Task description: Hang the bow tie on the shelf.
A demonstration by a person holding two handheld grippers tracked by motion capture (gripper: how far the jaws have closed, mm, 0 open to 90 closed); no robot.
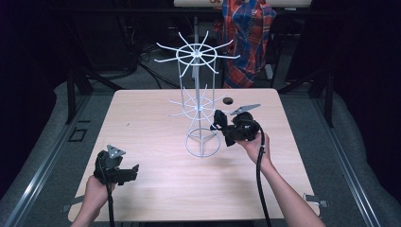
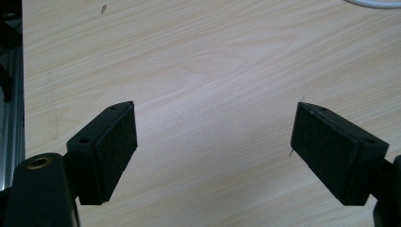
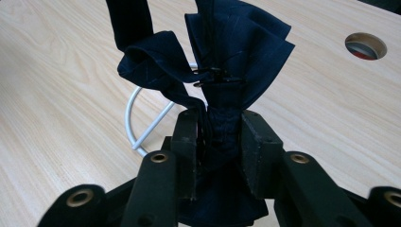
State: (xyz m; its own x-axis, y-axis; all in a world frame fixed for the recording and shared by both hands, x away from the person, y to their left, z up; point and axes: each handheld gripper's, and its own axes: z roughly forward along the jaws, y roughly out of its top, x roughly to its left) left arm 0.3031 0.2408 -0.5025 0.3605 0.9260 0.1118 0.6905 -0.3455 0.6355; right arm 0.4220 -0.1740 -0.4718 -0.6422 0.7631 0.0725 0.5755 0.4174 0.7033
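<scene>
The right gripper (image 3: 218, 142) has its fingers (image 3: 187, 142) clenched on a bunched fold of dark blue cloth (image 3: 227, 61). The fabric is squeezed between the two pads and fans out just past the tips in crumpled pleats, with a small dark zip or clasp showing in the folds right above the grip. A strip of the same cloth rises away from the fingers at the upper left of the right gripper view. In the high view this gripper (image 1: 221, 124) sits in the person's right hand (image 1: 253, 142), with the cloth (image 1: 219, 118) at the finger ends, raised off the surface.

Directly beyond the cloth stands a white wire rack (image 1: 198, 94). Its round base ring (image 3: 137, 123) lies on the surface just behind and below the held fabric, and its thin post carries two tiers of spokes that reach outward above the fingers. The cloth hangs close beside the lower tier; whether it touches a spoke I cannot tell.

Farther past the fingers, a round hole (image 3: 365, 45) is cut in the wooden surface (image 1: 151, 127).

The left gripper (image 2: 213, 137) is well apart from the rack, near the surface's front left corner. Its fingers (image 2: 116, 146) are spread wide and released, with bare wood between them.
</scene>
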